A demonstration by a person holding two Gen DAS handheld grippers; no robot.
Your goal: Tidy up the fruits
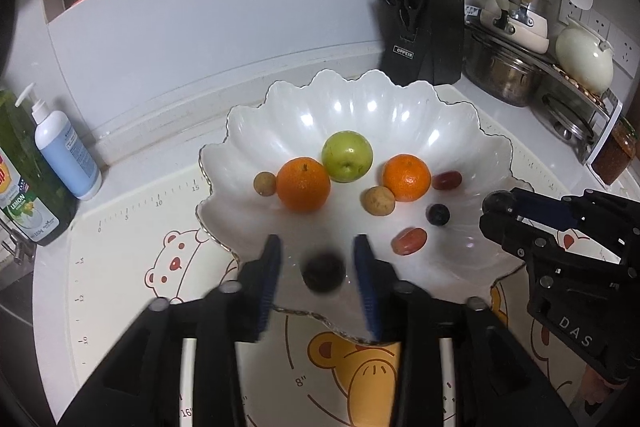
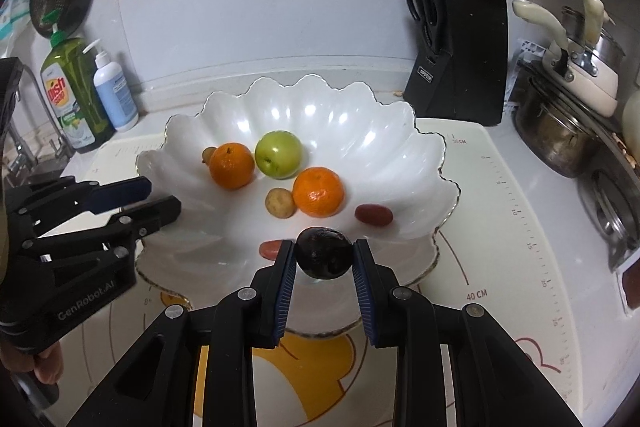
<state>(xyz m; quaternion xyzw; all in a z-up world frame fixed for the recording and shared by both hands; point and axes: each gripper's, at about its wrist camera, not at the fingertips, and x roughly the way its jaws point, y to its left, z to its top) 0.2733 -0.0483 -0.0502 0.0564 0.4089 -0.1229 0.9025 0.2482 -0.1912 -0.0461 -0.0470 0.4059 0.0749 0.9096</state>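
A white scalloped bowl (image 1: 280,107) (image 2: 400,147) holds a green apple (image 1: 347,156) (image 2: 279,154), two oranges (image 1: 303,184) (image 1: 406,177), two small tan fruits (image 1: 379,200) (image 1: 264,183), red fruits (image 1: 409,240) (image 1: 447,180) and a dark berry (image 1: 437,214). My left gripper (image 1: 318,247) is open over the bowl's near side; a blurred dark fruit (image 1: 323,272) is between and below its fingers, apart from both. My right gripper (image 2: 323,251) is shut on a dark plum (image 2: 324,253) above the bowl's near rim; it also shows in the left wrist view (image 1: 496,205).
A black knife block (image 1: 428,27) stands behind the bowl. Pots and a rack (image 1: 520,67) are at the right. A soap pump (image 1: 66,151) and a green dish-soap bottle (image 1: 28,183) stand at the left. A bear-print measuring mat (image 1: 160,227) covers the counter.
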